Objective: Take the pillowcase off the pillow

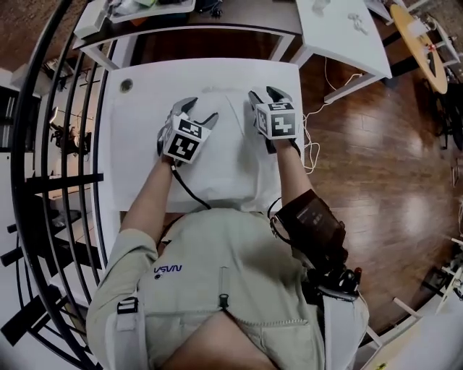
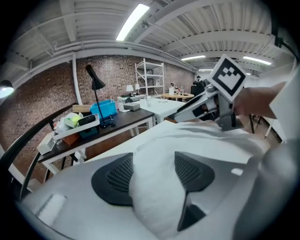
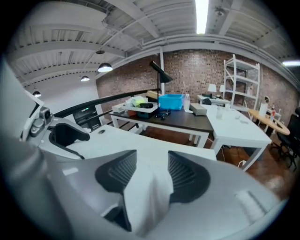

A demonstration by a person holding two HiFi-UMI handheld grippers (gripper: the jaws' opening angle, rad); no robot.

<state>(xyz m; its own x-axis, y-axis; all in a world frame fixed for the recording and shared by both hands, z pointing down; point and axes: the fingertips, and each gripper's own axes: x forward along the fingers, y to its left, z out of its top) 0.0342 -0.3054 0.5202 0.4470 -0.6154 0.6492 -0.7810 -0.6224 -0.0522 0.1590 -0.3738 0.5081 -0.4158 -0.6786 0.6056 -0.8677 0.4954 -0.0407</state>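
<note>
Head view showed NASA lettering on the person's shirt (image 1: 239,289). Beyond, left gripper (image 1: 200,110) at eleven o'clock and right gripper (image 1: 265,94) at one stood spread, pillowcase (image 2: 157,197) folds loose between their jaws; pillow (image 1: 221,173) lay at twelve on white table (image 1: 134,159).

White desk (image 1: 137,144) sat dead centre, a curved black railing (image 1: 58,181) hemming in its left side. Behind it, a dark desk (image 3: 187,119) carried a blue bin (image 3: 171,101) and a black lamp (image 3: 160,71), with a white table (image 1: 347,36) right alongside. Glossy wooden floor (image 1: 376,173) ran off to the right. At the back was a brick wall (image 3: 197,70) with a white shelf rack (image 3: 241,77) against it, and a strip light (image 3: 202,14) glowed overhead.
</note>
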